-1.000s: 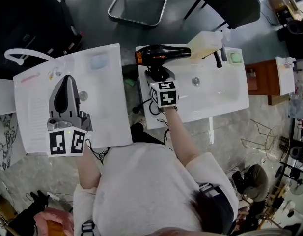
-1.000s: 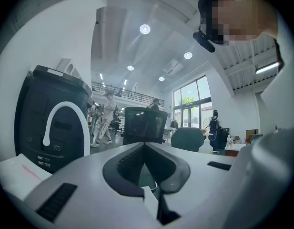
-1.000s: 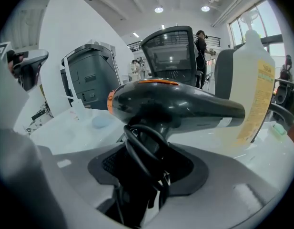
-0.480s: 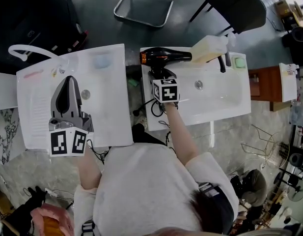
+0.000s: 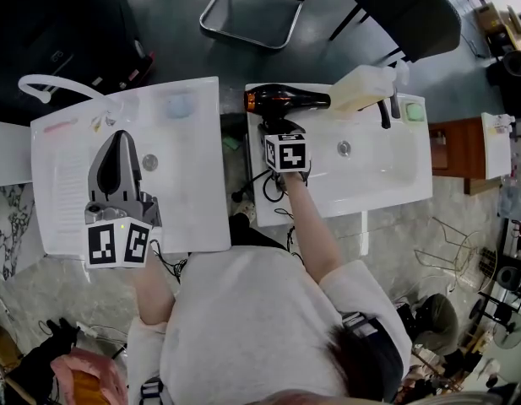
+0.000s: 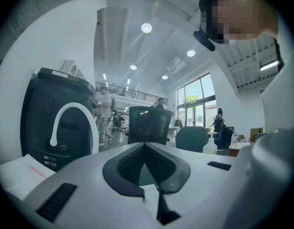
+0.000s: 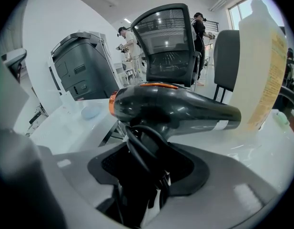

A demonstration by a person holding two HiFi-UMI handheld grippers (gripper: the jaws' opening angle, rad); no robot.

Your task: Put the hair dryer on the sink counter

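Observation:
A black hair dryer (image 5: 287, 99) with an orange ring lies sideways along the back left corner of the white sink counter (image 5: 387, 175). My right gripper (image 5: 278, 130) is shut on its handle. In the right gripper view the hair dryer (image 7: 175, 109) fills the middle and its handle and looped cord sit down between the jaws of the right gripper (image 7: 147, 151). I cannot tell whether the barrel rests on the counter. My left gripper (image 5: 120, 142) hovers over a second white basin (image 5: 184, 209) to the left, shut and empty; the left gripper (image 6: 146, 149) shows its jaws meeting.
A pale soap bottle (image 5: 366, 87) stands right next to the dryer's nozzle, with a black faucet (image 5: 385, 112) and a green pad (image 5: 415, 110) beyond. A gap separates the two basins. A white curved faucet (image 5: 40, 84) is at the left basin's back. Office chairs (image 5: 252, 7) stand behind.
The view has shifted slightly. Neither gripper nor the hair dryer has moved relative to the sinks.

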